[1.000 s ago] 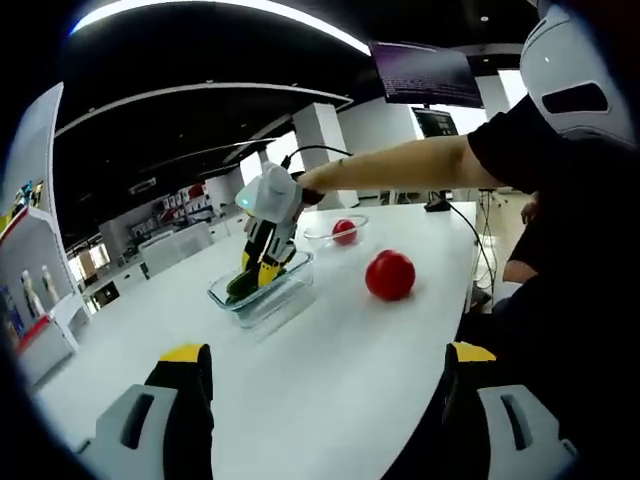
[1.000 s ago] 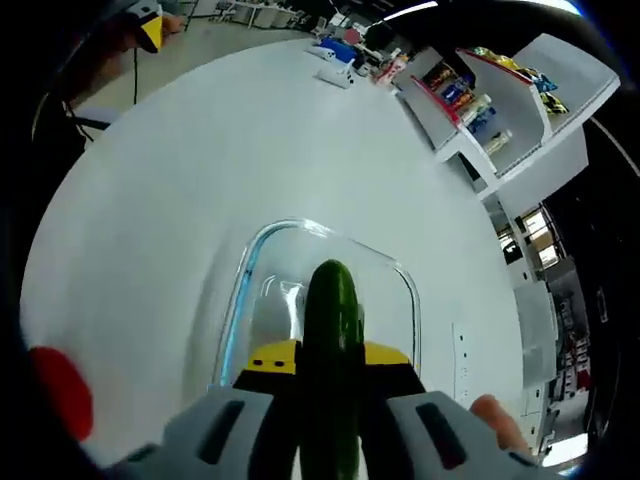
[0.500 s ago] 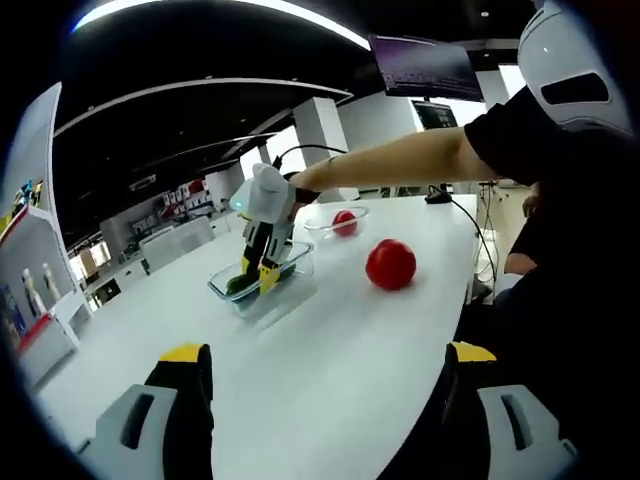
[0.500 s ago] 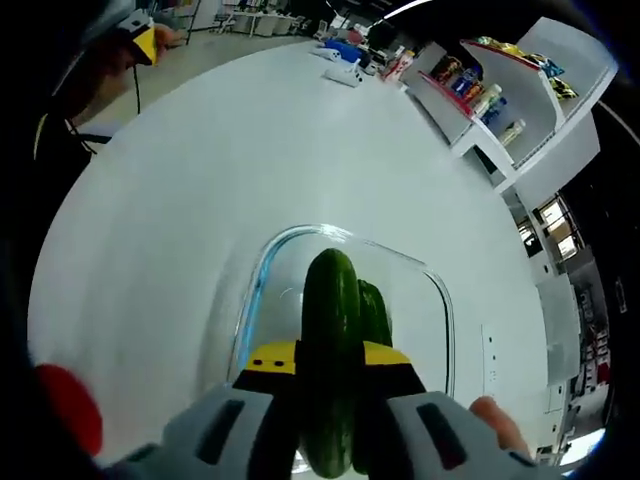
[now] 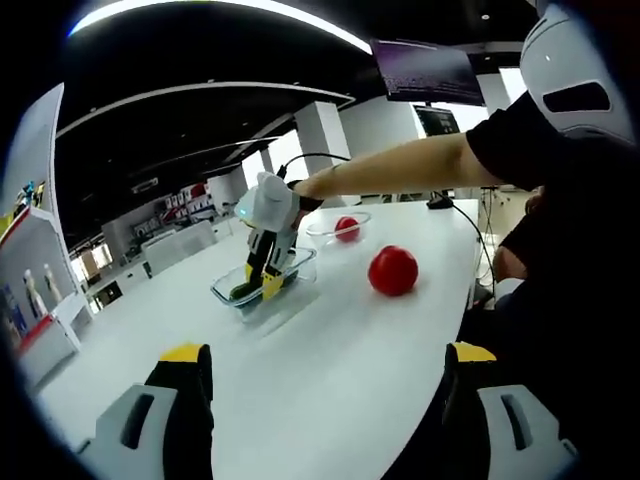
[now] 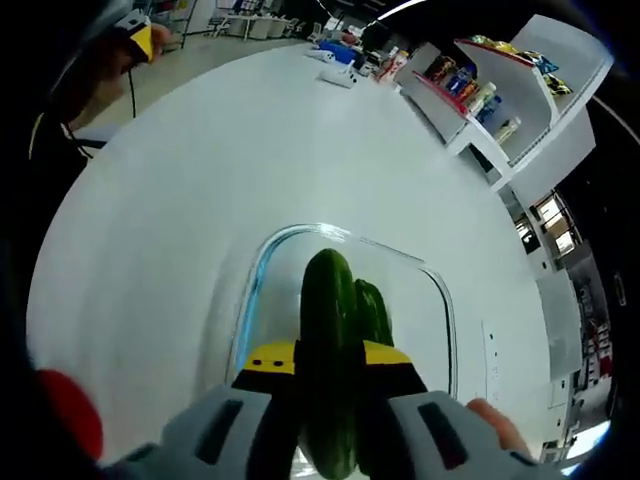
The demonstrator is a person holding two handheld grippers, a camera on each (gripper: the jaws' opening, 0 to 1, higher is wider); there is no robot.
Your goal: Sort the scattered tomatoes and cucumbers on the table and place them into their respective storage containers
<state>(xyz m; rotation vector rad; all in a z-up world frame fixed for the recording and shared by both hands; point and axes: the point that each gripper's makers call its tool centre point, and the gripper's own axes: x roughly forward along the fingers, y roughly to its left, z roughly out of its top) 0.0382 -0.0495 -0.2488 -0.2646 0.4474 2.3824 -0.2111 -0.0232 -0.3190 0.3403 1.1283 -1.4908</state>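
Observation:
My right gripper (image 6: 328, 362) is shut on a dark green cucumber (image 6: 326, 310), holding it over a clear rectangular glass container (image 6: 262, 270). A second cucumber (image 6: 376, 310) lies in that container beside it. In the left gripper view the right gripper (image 5: 263, 280) reaches down into the same container (image 5: 290, 283). A loose red tomato (image 5: 393, 270) sits on the white table (image 5: 320, 370) to its right. Behind it a clear glass bowl (image 5: 322, 234) holds another tomato (image 5: 347, 228). My left gripper (image 5: 325, 400) is open over the near table edge with nothing between its fingers.
A person's bare arm (image 5: 400, 165) stretches across the table from the right. Shelves with bottles (image 6: 480, 95) stand past the table's far side. A red tomato edge (image 6: 70, 410) shows at the lower left of the right gripper view.
The right gripper has lowered the cucumber toward the container since a second ago, bringing the second cucumber into sight beside it. In the last half second little has moved.

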